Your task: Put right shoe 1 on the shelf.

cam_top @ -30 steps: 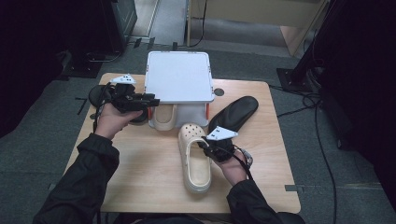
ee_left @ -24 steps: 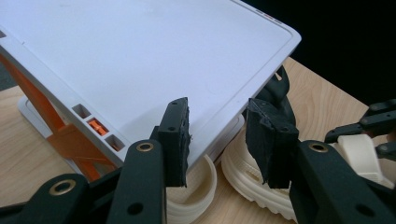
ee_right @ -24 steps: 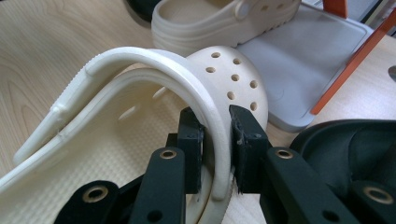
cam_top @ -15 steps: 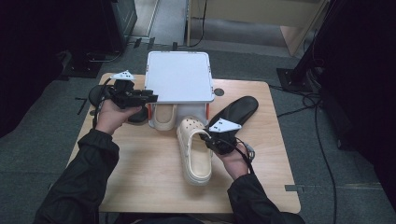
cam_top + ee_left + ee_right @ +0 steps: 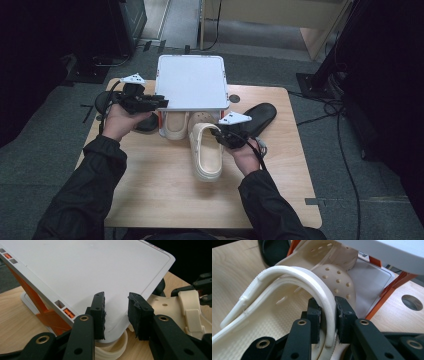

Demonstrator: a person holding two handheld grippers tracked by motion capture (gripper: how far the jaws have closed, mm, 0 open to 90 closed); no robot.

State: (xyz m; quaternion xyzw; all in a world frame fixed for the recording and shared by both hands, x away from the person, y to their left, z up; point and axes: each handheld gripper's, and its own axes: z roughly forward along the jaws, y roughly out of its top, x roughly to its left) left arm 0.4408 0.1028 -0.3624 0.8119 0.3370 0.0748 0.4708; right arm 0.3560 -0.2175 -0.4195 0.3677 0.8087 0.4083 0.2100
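- The right gripper (image 5: 218, 137) pinches the rim of the cream clog (image 5: 205, 152), whose toe points to 12 o'clock under the white rack (image 5: 191, 82).
- The left gripper (image 5: 159, 101), at the rack's 9 o'clock, has its fingers (image 5: 98, 311) closing across the shelf's corner; contact is unclear.
- Risk: the pinch is thin, so the clog may twist loose or knock its mate (image 5: 175, 125).
- If the left fingers slip, the light rack could shift on the worktop (image 5: 165, 195).
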